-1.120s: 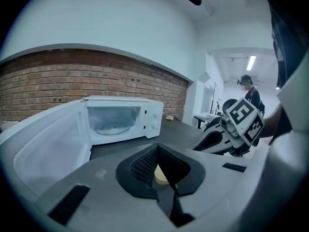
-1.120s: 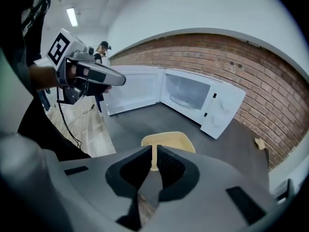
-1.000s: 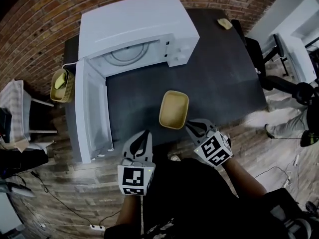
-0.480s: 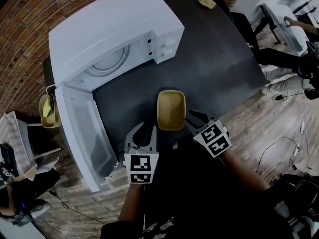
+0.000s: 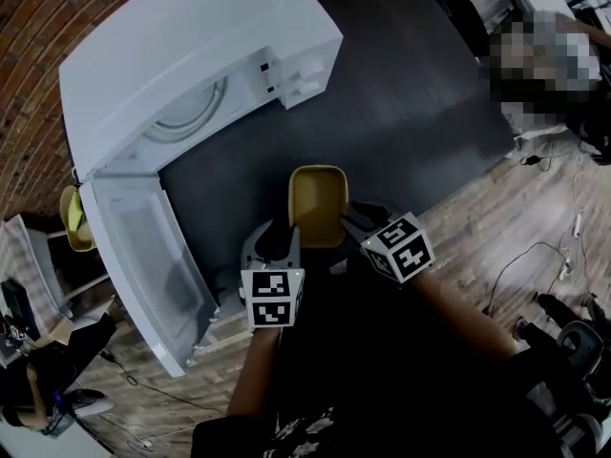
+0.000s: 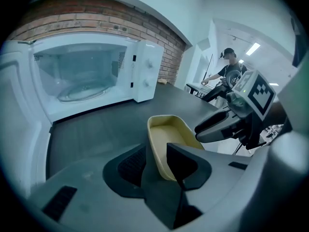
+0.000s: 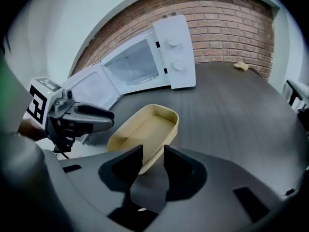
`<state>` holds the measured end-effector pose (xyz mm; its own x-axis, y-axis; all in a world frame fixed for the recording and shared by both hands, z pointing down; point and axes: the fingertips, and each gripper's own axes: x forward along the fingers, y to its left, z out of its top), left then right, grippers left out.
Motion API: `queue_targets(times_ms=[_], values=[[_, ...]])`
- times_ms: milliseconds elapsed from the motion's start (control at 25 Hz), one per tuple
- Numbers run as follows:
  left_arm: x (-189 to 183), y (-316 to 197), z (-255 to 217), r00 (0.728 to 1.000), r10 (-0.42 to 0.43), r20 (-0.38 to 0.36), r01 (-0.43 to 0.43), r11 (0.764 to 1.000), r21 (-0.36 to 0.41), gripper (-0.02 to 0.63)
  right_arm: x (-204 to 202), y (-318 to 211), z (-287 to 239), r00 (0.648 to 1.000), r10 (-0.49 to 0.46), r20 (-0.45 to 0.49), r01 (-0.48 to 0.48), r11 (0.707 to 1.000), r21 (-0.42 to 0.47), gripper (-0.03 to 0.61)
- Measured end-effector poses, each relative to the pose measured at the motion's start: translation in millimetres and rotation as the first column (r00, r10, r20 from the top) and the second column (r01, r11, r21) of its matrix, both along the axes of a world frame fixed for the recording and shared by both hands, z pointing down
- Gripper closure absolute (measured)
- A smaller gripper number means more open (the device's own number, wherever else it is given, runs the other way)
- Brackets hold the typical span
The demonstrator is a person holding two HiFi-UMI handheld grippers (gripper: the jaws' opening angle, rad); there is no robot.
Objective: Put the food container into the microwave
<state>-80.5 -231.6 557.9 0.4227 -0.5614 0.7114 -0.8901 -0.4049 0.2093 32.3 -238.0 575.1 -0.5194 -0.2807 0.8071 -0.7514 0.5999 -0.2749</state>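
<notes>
A shallow yellow food container (image 5: 317, 198) sits near the front edge of the dark table (image 5: 410, 103). My left gripper (image 5: 278, 241) is shut on its near left rim; in the left gripper view the container (image 6: 169, 134) wall fills the gap of the left gripper (image 6: 156, 161). My right gripper (image 5: 355, 219) is shut on the near right corner; in the right gripper view the container (image 7: 145, 129) runs out from the right gripper (image 7: 153, 158). The white microwave (image 5: 191, 55) stands at the back left with its door (image 5: 148, 256) swung wide open. A glass turntable (image 6: 79, 91) shows inside.
A small tan item (image 7: 240, 65) lies at the table's far end. A yellow basket (image 5: 72, 219) sits left of the microwave. The open door overhangs the table's front left. A person (image 6: 227, 74) stands by desks to the right. Cables lie on the wooden floor (image 5: 535, 256).
Both grippers have moved in onto the container's near end; a second ago the left one stood clear of it. The head view has swung, so everything sits further left.
</notes>
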Motion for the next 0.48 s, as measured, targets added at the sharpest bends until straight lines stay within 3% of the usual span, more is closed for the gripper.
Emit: queue_targets(times_ms=[240, 480], values=[[3, -10, 14, 0.998, 0.038, 0.047, -0.037, 0.999, -0.028, 0.471, 2, -1, 6, 0.999, -0.034, -0.011, 0.034, 0.999, -0.02, 0.388], [4, -10, 29, 0.999, 0.04, 0.035, -0.037, 0.995, -0.093, 0.471, -3, -2, 12, 0.998, -0.061, 0.004, 0.062, 0.998, -0.031, 0.388]])
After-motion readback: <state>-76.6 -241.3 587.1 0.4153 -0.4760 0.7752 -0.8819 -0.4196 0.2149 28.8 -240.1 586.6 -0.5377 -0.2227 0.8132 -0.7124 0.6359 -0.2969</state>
